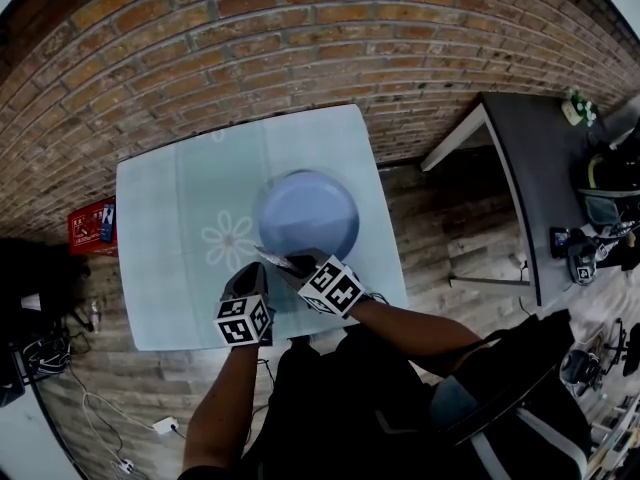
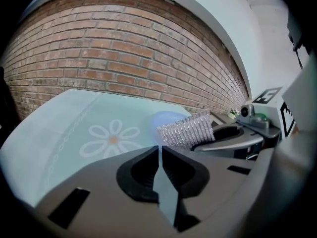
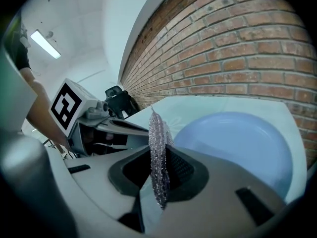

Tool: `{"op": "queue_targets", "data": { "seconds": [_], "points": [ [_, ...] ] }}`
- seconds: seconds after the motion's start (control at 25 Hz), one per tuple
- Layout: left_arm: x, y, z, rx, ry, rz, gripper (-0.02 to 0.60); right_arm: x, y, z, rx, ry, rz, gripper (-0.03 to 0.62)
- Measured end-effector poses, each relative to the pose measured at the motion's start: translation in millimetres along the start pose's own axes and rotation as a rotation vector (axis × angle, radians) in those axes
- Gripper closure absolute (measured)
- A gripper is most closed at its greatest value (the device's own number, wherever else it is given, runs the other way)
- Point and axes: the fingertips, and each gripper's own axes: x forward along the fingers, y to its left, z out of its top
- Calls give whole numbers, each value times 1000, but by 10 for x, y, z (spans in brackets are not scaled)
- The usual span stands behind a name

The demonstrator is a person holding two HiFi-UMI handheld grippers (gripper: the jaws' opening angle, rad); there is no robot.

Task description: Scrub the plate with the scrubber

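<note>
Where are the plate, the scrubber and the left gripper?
plate (image 1: 310, 203), head view, bare middle of its blue face.
scrubber (image 3: 158, 152), right gripper view, silver mesh clamped between the jaws.
left gripper (image 2: 159, 148), left gripper view, where its shut jaw tips meet.

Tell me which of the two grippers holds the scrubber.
The right gripper: its jaws clamp the silver scrubber, while the left gripper is shut on nothing.

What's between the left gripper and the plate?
The silver scrubber, pinched in the right gripper, sits between the left gripper and the plate. The left gripper view shows it.
</note>
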Motion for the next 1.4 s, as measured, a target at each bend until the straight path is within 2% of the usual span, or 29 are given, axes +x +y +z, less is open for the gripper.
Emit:
{"op": "queue_targets", "data": {
  "seconds": [0.36, 0.92, 1.12, 1.4],
  "points": [
    [67, -65, -9, -16, 0, -5, 551, -230, -115, -108, 11, -6, -30, 520],
    [125, -241, 99, 4, -17, -17, 551, -531, -357, -162, 7, -8, -63, 520],
    [137, -248, 137, -8, -30, -13, 551, -607, -594, 45, -58, -19, -74, 520],
    [130, -199, 154, -23, -32, 4, 551, -568, -1058, 458, -203, -25, -134, 520]
  ]
}}
